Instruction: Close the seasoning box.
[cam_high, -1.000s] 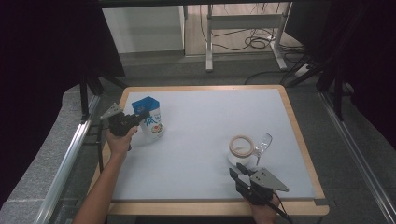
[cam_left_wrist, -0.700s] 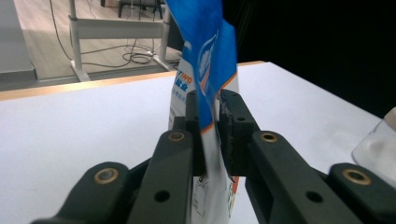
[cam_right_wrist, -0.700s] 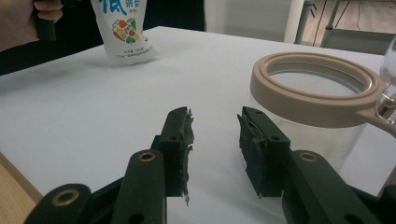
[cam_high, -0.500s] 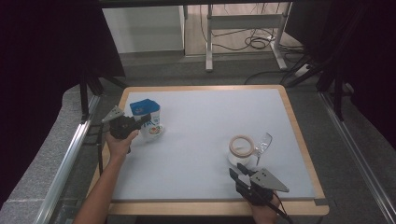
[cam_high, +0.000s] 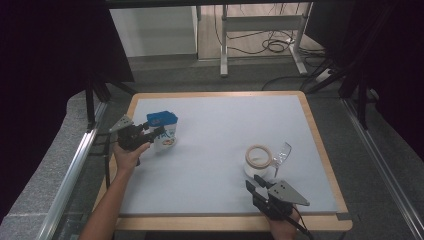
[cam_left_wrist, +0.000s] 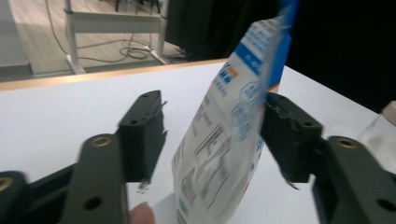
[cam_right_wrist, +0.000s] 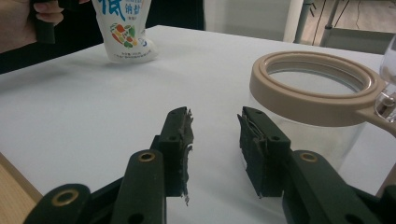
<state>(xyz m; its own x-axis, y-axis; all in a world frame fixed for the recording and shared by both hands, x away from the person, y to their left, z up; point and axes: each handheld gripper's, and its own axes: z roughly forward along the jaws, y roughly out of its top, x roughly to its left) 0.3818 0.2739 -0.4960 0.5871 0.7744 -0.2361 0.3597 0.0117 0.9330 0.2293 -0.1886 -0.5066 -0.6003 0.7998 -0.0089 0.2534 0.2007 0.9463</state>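
Two tongs work over the desk. Left tongs have just been opening, jaws now apart around the upright blue-and-white pouch standing between them. Right tongs stand partly open and empty, the glass jar just ahead of them.

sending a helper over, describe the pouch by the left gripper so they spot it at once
Start at the white mat in the wooden frame and go to its left edge. There the pouch stands upright between the opened jaws of the left gripper. Its blue top and white printed body set it apart from the clear glass jar.
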